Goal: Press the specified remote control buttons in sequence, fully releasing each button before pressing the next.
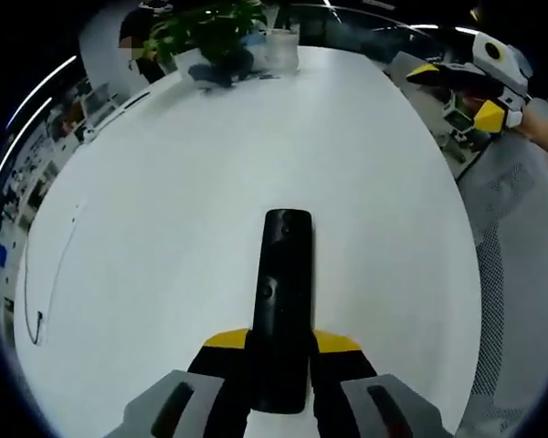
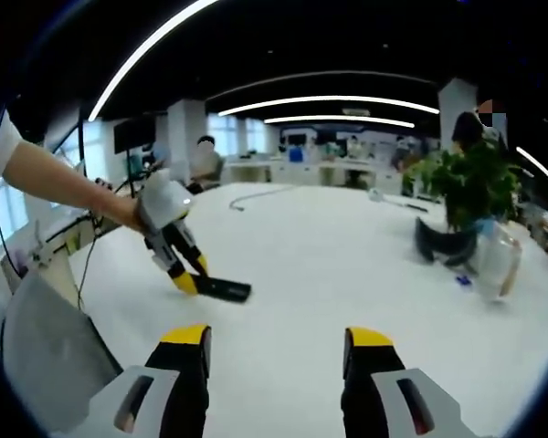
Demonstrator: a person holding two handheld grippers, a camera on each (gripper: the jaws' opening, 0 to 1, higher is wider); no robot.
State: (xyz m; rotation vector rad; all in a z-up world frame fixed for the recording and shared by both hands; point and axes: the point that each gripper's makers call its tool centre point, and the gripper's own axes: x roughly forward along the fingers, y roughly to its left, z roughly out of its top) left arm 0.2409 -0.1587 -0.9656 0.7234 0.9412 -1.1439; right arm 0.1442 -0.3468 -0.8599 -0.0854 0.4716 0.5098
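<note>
My left gripper (image 1: 279,351) has its yellow-tipped jaws pinching the near end of the remote (image 1: 281,301), one jaw on each long side. The remote is black and slim; it lies flat on the white table (image 1: 164,201) and points away from me toward the far edge. In the right gripper view the same gripper (image 2: 190,278) comes in from the left, held in a hand (image 2: 128,212) on a bare forearm, with the remote (image 2: 221,289) lying on the table near its left edge and the jaw tips at its end.

A thin dark cable (image 1: 50,274) curls along the table's left edge in the left gripper view. At the far edge stand a leafy plant (image 1: 210,27) and a clear container (image 1: 281,47) just beside it. In the right gripper view the plant (image 2: 470,182) and clear container (image 2: 495,260) stand toward the table's right edge.

My right gripper (image 2: 279,360) hangs above the table with its jaws spread wide, nothing between them, well apart from the remote. In the left gripper view it (image 1: 479,87) shows beyond the table's right edge, above a grey mesh chair (image 1: 511,228). I cannot tell which button is which on the remote; only small round marks show on its face.
</note>
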